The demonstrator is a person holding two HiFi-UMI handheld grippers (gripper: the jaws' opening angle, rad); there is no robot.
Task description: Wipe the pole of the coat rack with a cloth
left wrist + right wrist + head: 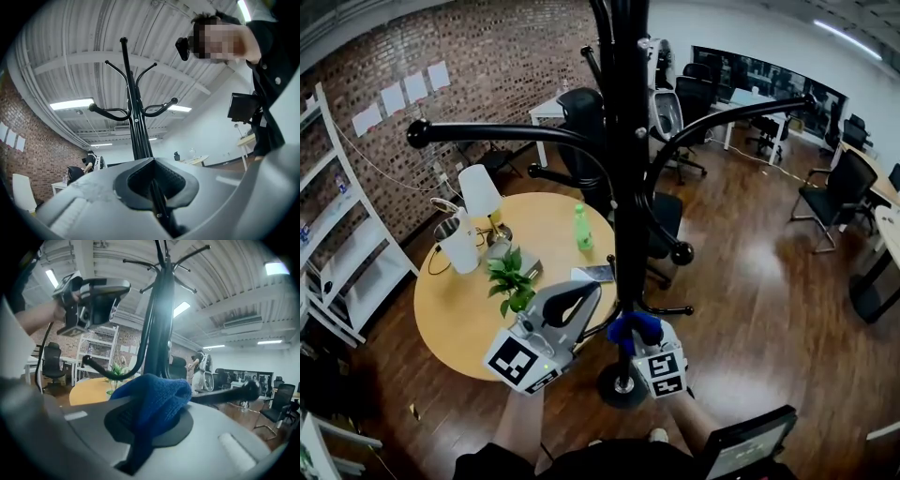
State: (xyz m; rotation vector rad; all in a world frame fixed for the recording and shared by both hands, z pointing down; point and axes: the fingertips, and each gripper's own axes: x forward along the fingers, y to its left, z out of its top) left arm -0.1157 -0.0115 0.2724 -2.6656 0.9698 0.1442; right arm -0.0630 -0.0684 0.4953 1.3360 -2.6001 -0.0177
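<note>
The black coat rack pole [628, 187] rises straight up in front of me, with curved hook arms [487, 132] branching off. My right gripper [634, 336] is shut on a blue cloth [630, 327], which sits against the lower pole just above the base [623, 386]. In the right gripper view the cloth [150, 390] bulges out of the right gripper [157, 405], with the pole [157, 324] right behind it. My left gripper [586, 293] hangs just left of the pole with its jaws together and nothing held. The left gripper [153, 160] looks up along the pole [136, 126].
A round wooden table [455, 305] at the left carries a potted plant [510, 277], a green bottle [583, 228], a white lamp [478, 192] and a phone [593, 274]. Office chairs [581, 122] stand behind the rack. White shelving [347, 253] lines the brick wall.
</note>
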